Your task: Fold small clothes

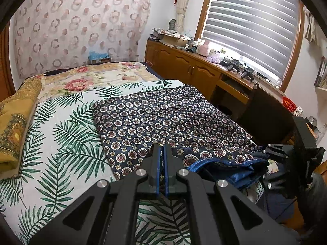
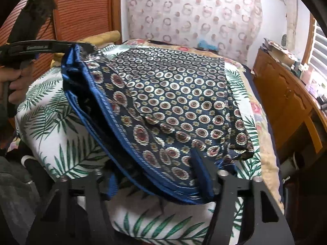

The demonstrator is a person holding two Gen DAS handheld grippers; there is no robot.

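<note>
A dark navy garment point(image 1: 163, 120) with round medallion print and a blue lining edge lies on the leaf-print bed sheet point(image 1: 61, 143). My left gripper point(image 1: 162, 146) is shut on its near hem and lifts that edge slightly. In the right wrist view the garment point(image 2: 173, 102) spreads ahead, its blue-trimmed edge raised. My right gripper point(image 2: 155, 171) stands with jaws wide apart around the near hem, one blue pad point(image 2: 201, 173) against the cloth; the other finger is largely hidden under the fabric. The left gripper point(image 2: 81, 48) shows at upper left, pinching the corner.
A folded mustard-gold cloth point(image 1: 14, 122) lies at the bed's left edge. A floral blanket point(image 1: 92, 77) covers the far bed. A wooden cabinet point(image 1: 194, 69) with clutter runs along the right under the window. A patterned curtain point(image 1: 81, 20) hangs behind.
</note>
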